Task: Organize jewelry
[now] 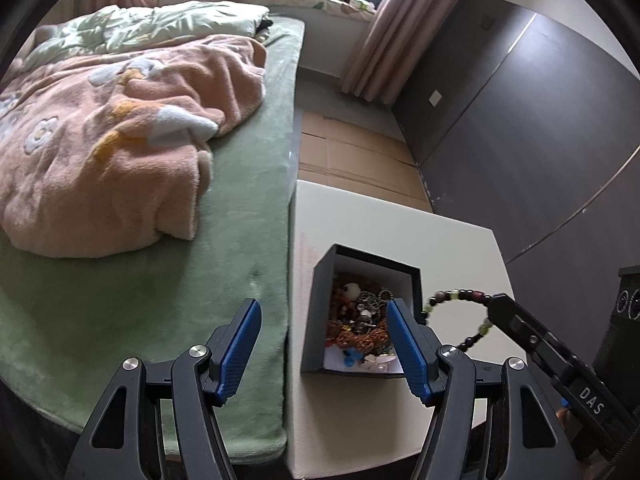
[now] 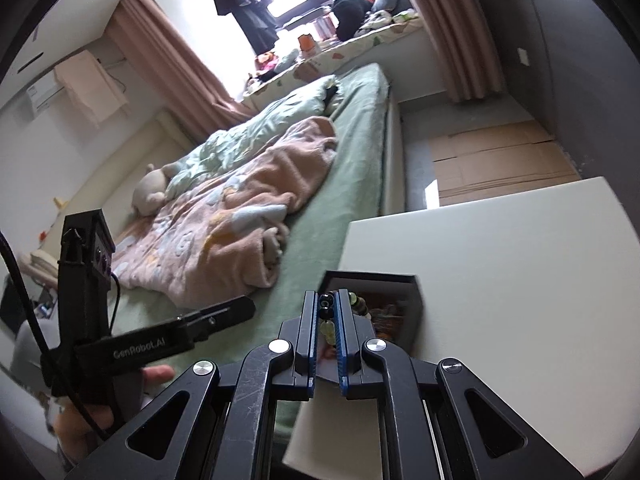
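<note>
A black open box [image 1: 320, 300] full of mixed jewelry [image 1: 360, 324] stands on a white table [image 1: 452, 248] beside the bed; it also shows in the right wrist view [image 2: 412, 304]. My left gripper [image 1: 324, 316] is open and empty, held above the box's left side and the bed edge. My right gripper [image 2: 325, 306] is shut on a beaded bracelet [image 2: 326, 316] of dark and pale green beads. In the left wrist view the bracelet [image 1: 456, 295] hangs as a loop from the right gripper's tip [image 1: 498, 308], just right of the box and above the table.
A bed with a green sheet [image 1: 224, 264] and a pink blanket [image 1: 120, 152] lies left of the table. Flattened cardboard [image 1: 352, 160] covers the floor beyond. A dark wall [image 1: 520, 140] stands to the right, a black speaker [image 1: 628, 312] at the far right.
</note>
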`<move>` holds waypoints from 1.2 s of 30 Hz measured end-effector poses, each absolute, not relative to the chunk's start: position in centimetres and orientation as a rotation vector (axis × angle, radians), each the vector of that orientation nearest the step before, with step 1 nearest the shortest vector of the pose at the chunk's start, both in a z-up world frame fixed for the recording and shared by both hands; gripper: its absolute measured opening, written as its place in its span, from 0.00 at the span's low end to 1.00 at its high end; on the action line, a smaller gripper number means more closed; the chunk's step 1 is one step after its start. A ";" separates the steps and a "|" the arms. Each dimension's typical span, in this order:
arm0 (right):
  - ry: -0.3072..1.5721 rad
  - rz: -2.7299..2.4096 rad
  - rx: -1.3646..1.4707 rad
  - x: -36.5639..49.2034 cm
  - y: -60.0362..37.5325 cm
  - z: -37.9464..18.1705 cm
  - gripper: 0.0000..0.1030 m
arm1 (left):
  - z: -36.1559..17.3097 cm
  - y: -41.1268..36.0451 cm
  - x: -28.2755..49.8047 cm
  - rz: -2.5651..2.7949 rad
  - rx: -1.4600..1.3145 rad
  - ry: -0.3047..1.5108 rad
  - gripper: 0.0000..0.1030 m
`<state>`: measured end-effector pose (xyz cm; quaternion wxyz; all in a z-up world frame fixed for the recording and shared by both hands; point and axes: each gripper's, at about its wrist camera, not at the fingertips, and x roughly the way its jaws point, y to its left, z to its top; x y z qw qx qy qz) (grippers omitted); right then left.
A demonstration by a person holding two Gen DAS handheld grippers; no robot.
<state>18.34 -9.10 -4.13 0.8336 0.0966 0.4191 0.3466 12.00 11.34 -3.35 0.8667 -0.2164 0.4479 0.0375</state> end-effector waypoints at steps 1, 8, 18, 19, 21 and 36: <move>0.892 0.742 0.206 18.4 -8.7 -4.3 0.09 | -3.4 11.7 11.8 0.084 -0.458 0.936 0.64; 0.960 0.819 0.211 18.6 -6.0 -5.9 0.10 | -3.8 13.2 10.9 0.102 -0.499 0.932 0.64; 1.029 0.685 0.219 18.8 -9.4 -6.8 0.42 | -3.4 12.6 10.8 0.081 -0.484 0.922 0.64; 1.022 0.669 0.218 18.6 -10.1 -6.6 0.47 | -3.4 12.5 10.8 0.077 -0.481 0.922 0.64; 1.011 0.625 0.206 18.4 -11.4 -6.3 0.48 | -3.2 12.0 10.9 0.070 -0.469 0.920 0.64; 0.996 0.444 0.171 15.2 -19.1 -3.2 0.80 | -1.6 5.6 8.4 0.023 -0.279 0.869 0.88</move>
